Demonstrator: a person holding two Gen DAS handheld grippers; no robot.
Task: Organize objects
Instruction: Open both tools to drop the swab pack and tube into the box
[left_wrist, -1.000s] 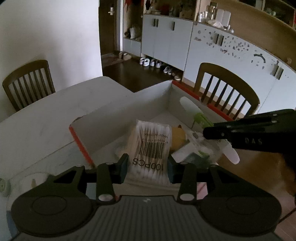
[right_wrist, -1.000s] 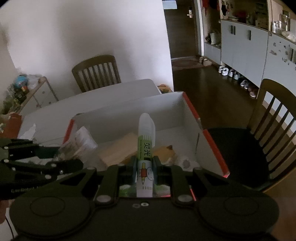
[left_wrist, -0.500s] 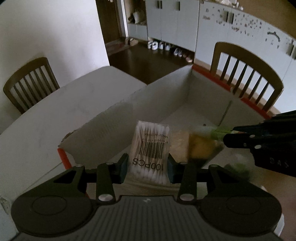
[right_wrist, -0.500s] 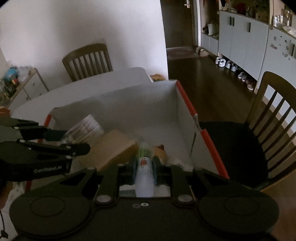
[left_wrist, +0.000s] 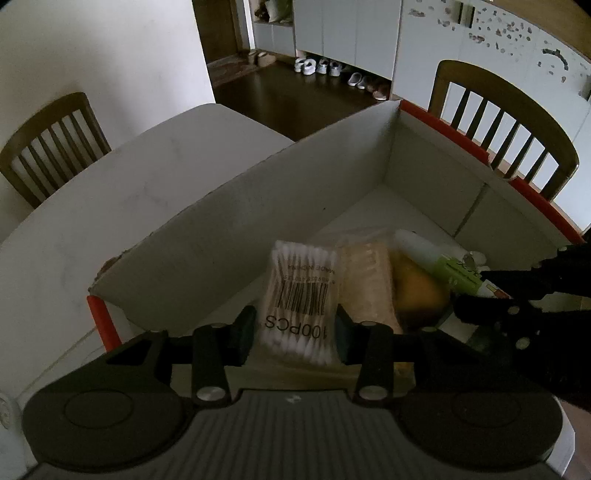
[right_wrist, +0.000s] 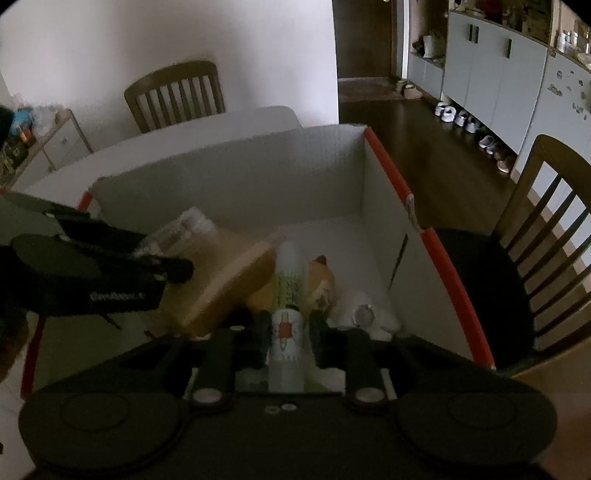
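Left wrist view: left tool (left_wrist: 293, 326) clamped on cotton swab pack (left_wrist: 299, 291), lower centre, over box (left_wrist: 229, 221); right tool (right_wrist: 286, 334) gripping glue bottle (right_wrist: 288, 291). Probably mid-task: neither released; several items already inside.

The near half of the cardboard box (left_wrist: 258, 206) is crowded by the cotton swab pack (left_wrist: 299, 295), a tan packet (left_wrist: 365, 280) and the glue bottle (right_wrist: 289, 291). Bare floor is left toward the far corner, bounded by tall walls.
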